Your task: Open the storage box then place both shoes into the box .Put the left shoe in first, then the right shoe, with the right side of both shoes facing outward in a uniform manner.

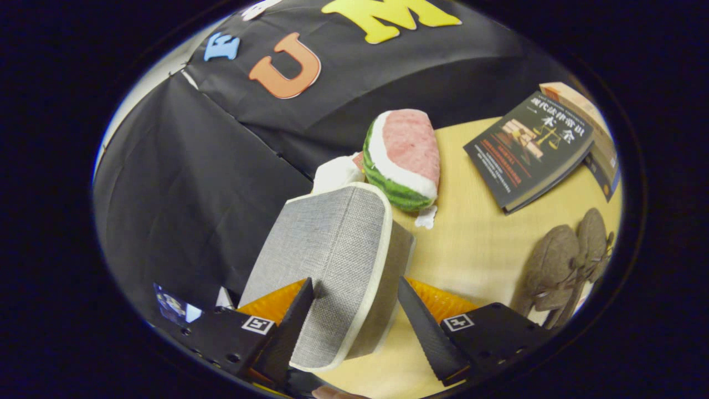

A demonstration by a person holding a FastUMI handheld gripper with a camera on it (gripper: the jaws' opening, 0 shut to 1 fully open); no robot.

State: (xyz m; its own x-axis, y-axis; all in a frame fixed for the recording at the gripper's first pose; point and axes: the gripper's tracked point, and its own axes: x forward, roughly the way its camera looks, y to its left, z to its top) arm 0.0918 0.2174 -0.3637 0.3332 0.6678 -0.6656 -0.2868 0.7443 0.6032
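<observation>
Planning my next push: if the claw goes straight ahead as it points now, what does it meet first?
The grey fabric lid already sits between the open claw fingers, so it would run further onto that. Beyond it lies the watermelon plush, though depth is unclear.

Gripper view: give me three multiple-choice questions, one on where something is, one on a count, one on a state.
1. Where is the watermelon plush?
A. between the fingers
B. beyond the grey storage box, near the black cloth wall
C. on top of the book

2. How many brown shoes lie on the table?
A. one
B. two
C. four

3. How is the dark book?
A. closed, cover up
B. open at the middle
C. standing on end

Answers:
1 B: the watermelon plush sits past the grey storage box, which lies between the fingers of the gripper; how firmly they press on it is unclear.
2 B: a pair of brown shoes lies side by side.
3 A: the book lies flat on the table, cover showing.
</observation>
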